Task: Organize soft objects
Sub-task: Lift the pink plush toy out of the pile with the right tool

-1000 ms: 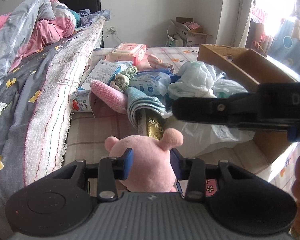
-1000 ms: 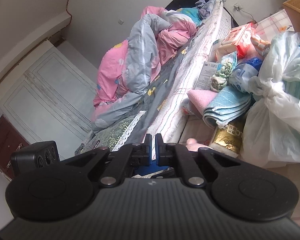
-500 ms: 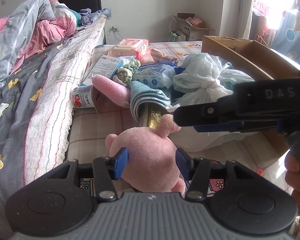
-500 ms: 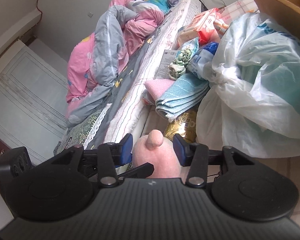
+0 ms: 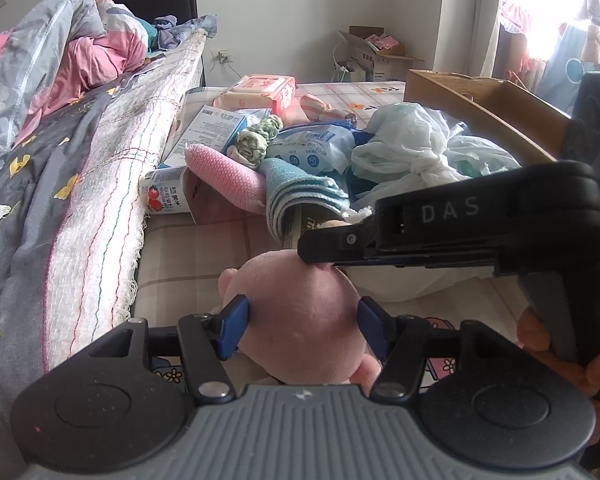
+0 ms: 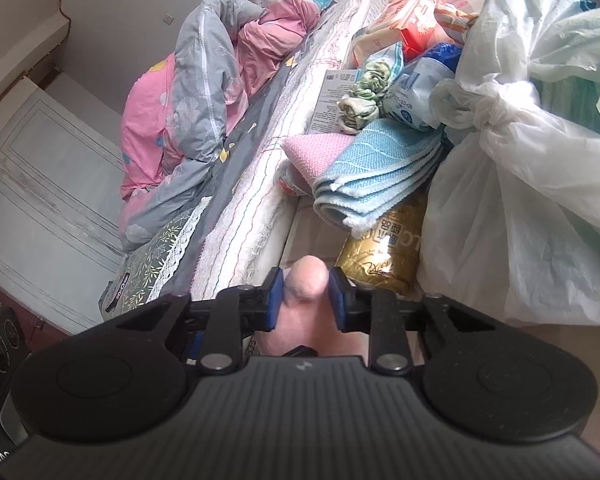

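My left gripper (image 5: 302,328) sits at six o'clock with the pink plush toy (image 5: 300,312) between its blue pads; against a second ago its jaws stand wider and are opening, so the pads flank the toy's round body rather than squeeze it. My right gripper (image 6: 303,298), shut and empty a second ago, has come down over the same toy, and its jaws are closing on the toy's small ear (image 6: 308,276), the pads pressing both sides. In the left view its black finger crosses from three o'clock and rests on top of the toy. I judge this a hand-over from left to right; the toy is not yet sorted and lies low on the checked mat (image 5: 204,248)

Past the toy, at twelve o'clock, a gold tin (image 6: 380,256) lies under a folded blue towel (image 6: 376,184), with a pink cloth (image 5: 224,172) beside it at eleven o'clock. A knotted white plastic bag (image 6: 520,184) fills two o'clock. Farther out lie a green scrunchie (image 5: 256,140), a blue wipes pack (image 5: 312,148) and a pink wipes pack (image 5: 260,90). A cardboard box (image 5: 480,96) stands at one o'clock

The bed (image 5: 80,184) runs along nine to eleven o'clock, its pink and grey quilt (image 5: 60,52) heaped. A white wall and a bright window (image 5: 548,4) close the room
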`<action>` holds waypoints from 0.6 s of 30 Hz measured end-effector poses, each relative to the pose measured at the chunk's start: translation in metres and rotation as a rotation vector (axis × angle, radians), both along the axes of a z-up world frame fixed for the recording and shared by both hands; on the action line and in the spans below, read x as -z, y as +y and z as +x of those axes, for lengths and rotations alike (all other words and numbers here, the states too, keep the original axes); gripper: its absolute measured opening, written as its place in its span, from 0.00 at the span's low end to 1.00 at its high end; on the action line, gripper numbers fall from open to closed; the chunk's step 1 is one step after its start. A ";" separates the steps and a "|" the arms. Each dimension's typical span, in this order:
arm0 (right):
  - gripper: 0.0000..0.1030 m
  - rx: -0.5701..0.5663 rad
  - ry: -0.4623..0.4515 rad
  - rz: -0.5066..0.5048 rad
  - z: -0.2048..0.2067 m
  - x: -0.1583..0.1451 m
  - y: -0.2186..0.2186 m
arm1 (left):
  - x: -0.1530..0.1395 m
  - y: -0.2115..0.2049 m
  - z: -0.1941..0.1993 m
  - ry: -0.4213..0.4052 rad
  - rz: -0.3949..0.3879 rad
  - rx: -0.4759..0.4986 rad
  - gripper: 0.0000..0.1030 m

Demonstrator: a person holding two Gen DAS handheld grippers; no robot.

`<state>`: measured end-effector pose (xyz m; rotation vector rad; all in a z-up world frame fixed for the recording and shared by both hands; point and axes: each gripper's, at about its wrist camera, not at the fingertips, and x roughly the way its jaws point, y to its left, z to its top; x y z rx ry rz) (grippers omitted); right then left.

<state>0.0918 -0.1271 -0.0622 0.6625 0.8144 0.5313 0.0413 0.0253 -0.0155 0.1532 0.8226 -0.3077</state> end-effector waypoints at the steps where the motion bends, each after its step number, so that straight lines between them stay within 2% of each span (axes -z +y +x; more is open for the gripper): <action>1: 0.14 -0.001 -0.009 -0.007 0.000 -0.001 0.002 | 0.000 0.001 0.001 0.011 -0.008 -0.004 0.64; 3: 0.12 -0.004 -0.024 -0.015 0.000 -0.003 0.003 | -0.001 0.008 0.001 0.044 -0.045 -0.024 0.72; 10: 0.10 -0.027 -0.016 0.023 -0.001 -0.004 0.002 | 0.009 0.017 0.000 0.112 -0.114 -0.055 0.72; 14: 0.09 -0.056 -0.025 0.045 -0.008 -0.012 0.004 | 0.003 0.019 -0.004 0.099 -0.120 -0.081 0.67; 18: 0.09 -0.082 -0.059 0.075 -0.017 -0.033 0.002 | -0.020 0.018 -0.015 0.036 -0.118 -0.072 0.67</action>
